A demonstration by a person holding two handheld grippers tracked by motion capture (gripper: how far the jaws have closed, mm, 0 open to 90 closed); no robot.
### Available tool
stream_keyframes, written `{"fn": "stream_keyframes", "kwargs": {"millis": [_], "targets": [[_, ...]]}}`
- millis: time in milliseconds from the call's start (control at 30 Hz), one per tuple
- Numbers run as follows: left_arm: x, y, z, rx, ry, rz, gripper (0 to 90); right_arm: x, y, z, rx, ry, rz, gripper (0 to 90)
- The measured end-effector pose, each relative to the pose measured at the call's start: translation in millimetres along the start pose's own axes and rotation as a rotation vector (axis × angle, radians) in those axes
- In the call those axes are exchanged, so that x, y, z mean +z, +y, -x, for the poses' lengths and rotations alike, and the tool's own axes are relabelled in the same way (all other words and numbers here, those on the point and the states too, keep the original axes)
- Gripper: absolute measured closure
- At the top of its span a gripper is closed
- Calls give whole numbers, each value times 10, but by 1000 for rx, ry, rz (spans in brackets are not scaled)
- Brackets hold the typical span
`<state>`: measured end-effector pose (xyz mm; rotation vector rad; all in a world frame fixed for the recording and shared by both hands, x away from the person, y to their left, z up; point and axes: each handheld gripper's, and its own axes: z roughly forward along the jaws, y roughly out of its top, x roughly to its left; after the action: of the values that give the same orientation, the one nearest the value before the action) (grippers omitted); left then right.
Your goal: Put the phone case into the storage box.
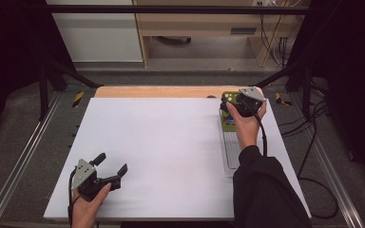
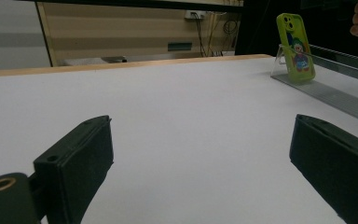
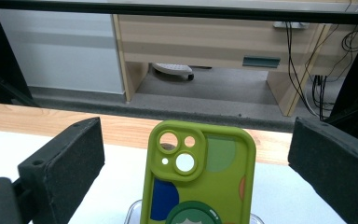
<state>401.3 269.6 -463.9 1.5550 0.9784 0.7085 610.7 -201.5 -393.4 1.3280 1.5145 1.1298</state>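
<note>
High view: we see the left gripper (image 1: 110, 167) at 7 o'clock on the table (image 1: 161, 142), jaws spread, holding nothing; the right gripper (image 1: 228, 107) is at 2 o'clock, over the phone (image 1: 227, 124). Left gripper view: the phone (image 2: 295, 49) stands upright in a clear stand (image 2: 326, 93) at 1 o'clock. Right gripper view: the jaws are spread either side of the phone (image 3: 200, 179), not touching. We judge that no grasp is made yet; closing and lifting remain.

phone case (image 3: 197, 175): bottom cut off at 6 o'clock edge in the right gripper view | picture on phone case (image 2: 298, 50): too small to tell | clear stand (image 1: 229, 152): partly hidden under the sleeve (image 1: 266, 190) | phone case (image 1: 228, 100): mostly hidden by right gripper (image 1: 227, 108)
</note>
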Motion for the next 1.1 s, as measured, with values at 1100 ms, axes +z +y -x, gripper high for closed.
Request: {"fn": "stream_keyframes", "kwargs": {"millis": [1100], "targets": [[-72,14,-70,-7,25,9,41,-546,337,49,31,149,-68,63]]}}
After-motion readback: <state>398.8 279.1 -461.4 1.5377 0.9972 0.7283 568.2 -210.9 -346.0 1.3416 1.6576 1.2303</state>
